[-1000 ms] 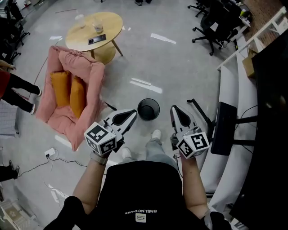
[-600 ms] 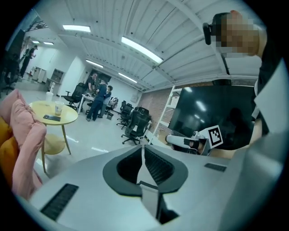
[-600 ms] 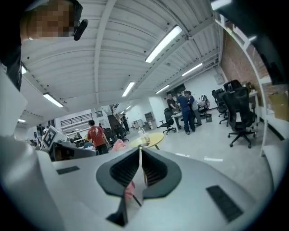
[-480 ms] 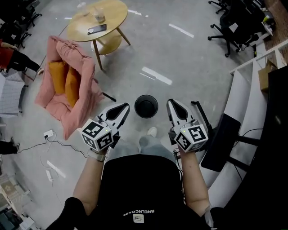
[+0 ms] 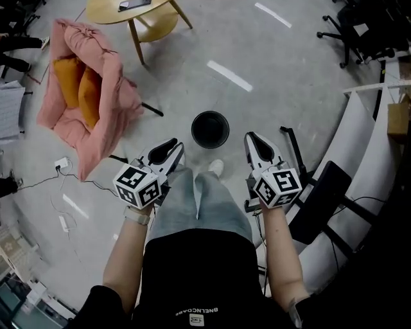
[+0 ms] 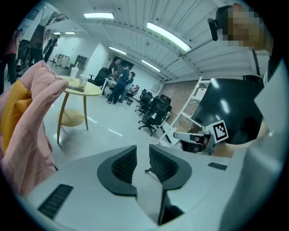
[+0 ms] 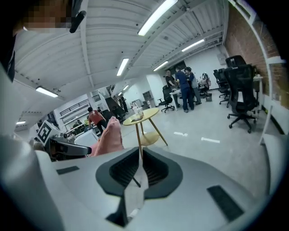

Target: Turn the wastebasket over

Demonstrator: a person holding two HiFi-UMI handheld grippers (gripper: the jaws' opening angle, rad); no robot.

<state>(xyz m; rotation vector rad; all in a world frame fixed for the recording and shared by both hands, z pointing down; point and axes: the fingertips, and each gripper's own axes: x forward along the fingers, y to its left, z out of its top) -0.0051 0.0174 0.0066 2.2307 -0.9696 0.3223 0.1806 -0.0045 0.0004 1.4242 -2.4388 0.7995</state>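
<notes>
The black wastebasket (image 5: 210,128) stands upright on the grey floor with its mouth up, just ahead of the person's feet. My left gripper (image 5: 171,146) hangs down-left of it and my right gripper (image 5: 252,139) down-right, both short of it and touching nothing. The left gripper's (image 6: 143,150) jaws are opening, with a narrow gap between the pads and nothing in it. On the right gripper (image 7: 139,151) the pads meet, shut and empty. Neither gripper view shows the basket.
A pink armchair (image 5: 112,96) with orange cushions (image 5: 80,87) stands at the left, with a round yellow table (image 5: 131,11) behind it. A white curved bench (image 5: 363,144) and a black stand (image 5: 321,196) flank the right side. Office chairs (image 5: 359,29) stand far right. A cable (image 5: 61,168) lies on the floor.
Both grippers have sunk in front of the person's legs. The view has tipped down and come closer to the basket. The left jaws have parted slightly.
</notes>
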